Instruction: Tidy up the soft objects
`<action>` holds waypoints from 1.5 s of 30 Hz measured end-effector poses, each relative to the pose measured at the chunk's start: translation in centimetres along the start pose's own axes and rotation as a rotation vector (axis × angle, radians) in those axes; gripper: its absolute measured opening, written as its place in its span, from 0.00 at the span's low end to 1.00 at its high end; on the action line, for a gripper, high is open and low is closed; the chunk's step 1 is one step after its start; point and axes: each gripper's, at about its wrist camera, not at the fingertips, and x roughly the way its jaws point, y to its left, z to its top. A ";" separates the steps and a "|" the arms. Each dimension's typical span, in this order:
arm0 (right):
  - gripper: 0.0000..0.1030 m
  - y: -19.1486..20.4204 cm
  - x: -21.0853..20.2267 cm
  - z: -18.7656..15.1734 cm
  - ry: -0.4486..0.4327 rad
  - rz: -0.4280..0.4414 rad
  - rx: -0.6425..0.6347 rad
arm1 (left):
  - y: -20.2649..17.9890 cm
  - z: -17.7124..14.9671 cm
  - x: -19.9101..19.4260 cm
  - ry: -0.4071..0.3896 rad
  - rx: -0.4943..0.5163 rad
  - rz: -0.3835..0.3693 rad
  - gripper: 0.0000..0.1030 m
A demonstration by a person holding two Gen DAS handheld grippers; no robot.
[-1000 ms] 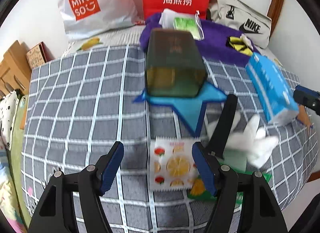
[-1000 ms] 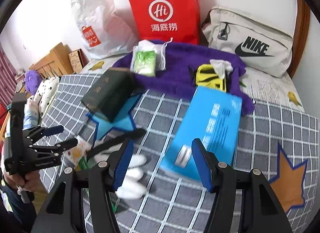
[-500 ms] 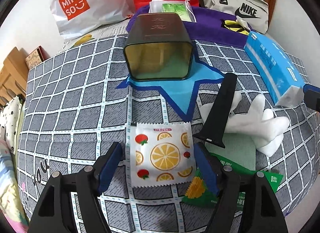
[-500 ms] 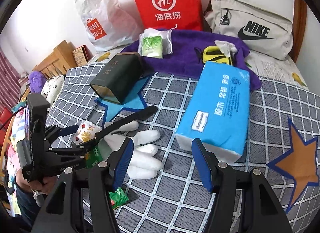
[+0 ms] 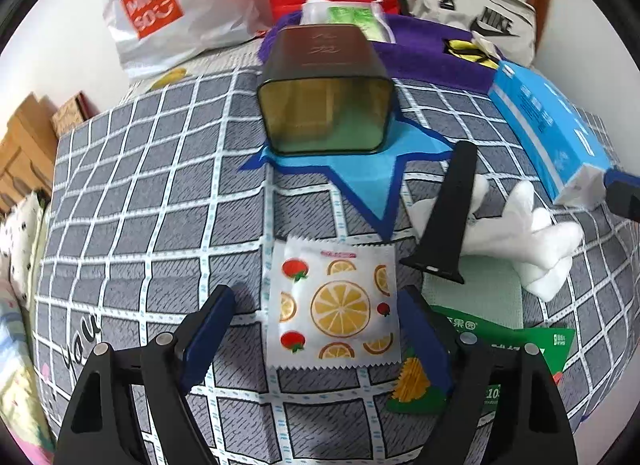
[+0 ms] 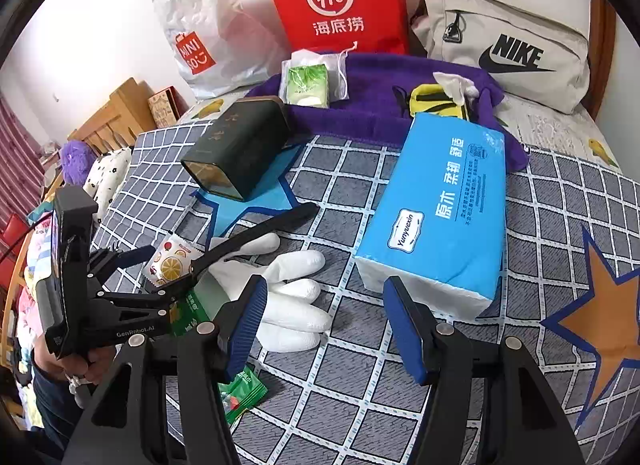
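Note:
A fruit-print packet [image 5: 336,305] lies flat on the checked bedspread [image 5: 140,205], between the fingers of my left gripper [image 5: 316,317]. The jaws are opening and neither pad presses on the packet. Right of it lie a black strap [image 5: 452,217], a white glove [image 5: 532,233], a pale green cloth [image 5: 476,297] and green snack packets [image 5: 500,341]. My right gripper [image 6: 326,293] hangs open over the bedspread between the white glove [image 6: 296,297] and a blue tissue pack [image 6: 440,217], with nothing between its fingers.
A dark green tin [image 5: 324,105] lies on its side behind the packet, its open mouth toward me. At the back a purple towel [image 6: 376,113] carries a pouch of tissues [image 6: 308,79]. A red paper bag [image 6: 340,5], a white shopping bag [image 6: 200,33] and a beige bag [image 6: 508,45] line the wall.
Both grippers came lower and closer to the bedspread. The left jaws widened, and the fruit-print packet now sits between them. The right jaws kept the same gap.

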 end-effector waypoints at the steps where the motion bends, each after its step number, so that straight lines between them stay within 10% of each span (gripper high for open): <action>1: 0.58 0.1 0.0 0.0 0.001 0.000 -0.002 | -0.2 0.0 0.0 -0.001 0.012 0.005 0.80; 34: 0.58 0.1 1.2 -0.4 0.034 0.001 -0.001 | 0.3 -0.2 0.1 -0.004 0.034 -0.013 0.90; 45: 0.58 0.3 1.2 -0.5 0.037 -0.001 -0.009 | 0.5 -0.3 -0.5 -0.050 0.043 -0.071 0.52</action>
